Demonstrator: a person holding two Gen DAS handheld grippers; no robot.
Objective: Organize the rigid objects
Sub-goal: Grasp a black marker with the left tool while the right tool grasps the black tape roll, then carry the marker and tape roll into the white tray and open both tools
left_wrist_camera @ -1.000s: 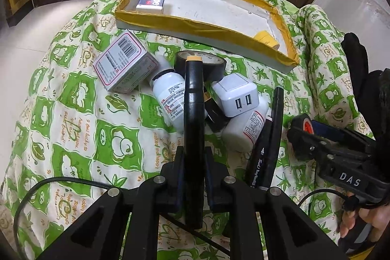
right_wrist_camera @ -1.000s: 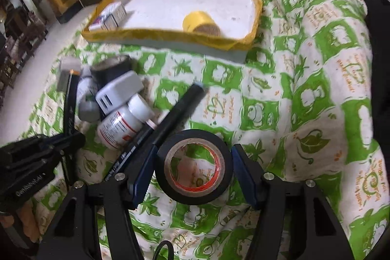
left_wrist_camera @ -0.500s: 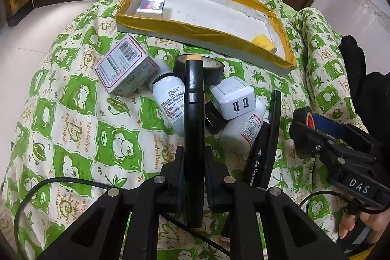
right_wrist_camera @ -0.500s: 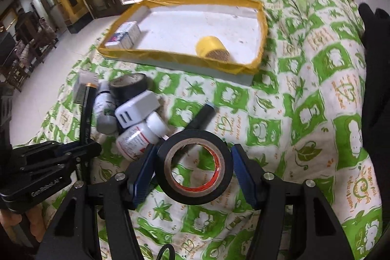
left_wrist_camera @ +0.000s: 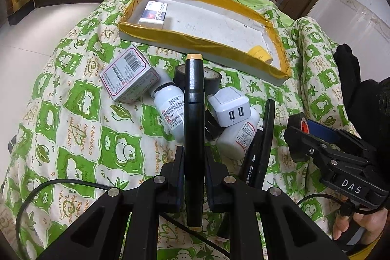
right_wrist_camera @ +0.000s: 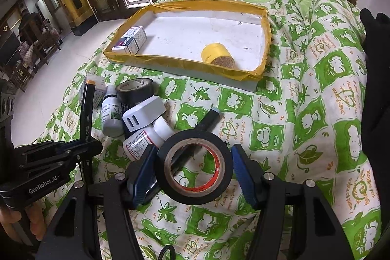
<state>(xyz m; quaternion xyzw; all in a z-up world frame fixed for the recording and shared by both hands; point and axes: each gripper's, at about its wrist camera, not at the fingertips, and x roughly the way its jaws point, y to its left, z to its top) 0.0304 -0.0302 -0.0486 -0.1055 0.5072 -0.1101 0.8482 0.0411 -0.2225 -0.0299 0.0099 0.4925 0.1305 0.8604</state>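
Note:
My left gripper [left_wrist_camera: 192,162] is shut on a black marker [left_wrist_camera: 193,101] with tan ends, which lies lengthwise between the fingers above the pile. My right gripper [right_wrist_camera: 193,157] is shut on a black tape roll [right_wrist_camera: 195,138], its hole facing the camera, held over the green patterned cloth. Beyond both lies a white tray with a yellow taped rim [left_wrist_camera: 195,39] [right_wrist_camera: 170,62]. In it are a small box [right_wrist_camera: 131,38] and a yellow tape roll [right_wrist_camera: 217,56]. The right gripper also shows at the right of the left wrist view [left_wrist_camera: 304,128].
A pile lies on the cloth below the tray: a grey barcoded box [left_wrist_camera: 129,74], two white bottles [left_wrist_camera: 170,109] [left_wrist_camera: 240,138], another black tape roll [left_wrist_camera: 212,79], a white USB charger [left_wrist_camera: 230,107] and a black marker [left_wrist_camera: 262,138]. A dark garment [right_wrist_camera: 375,89] lies at the right.
The right gripper has tilted up a little with the tape roll, so the tray sits lower in its view. The left gripper has barely moved. Both grips are unchanged.

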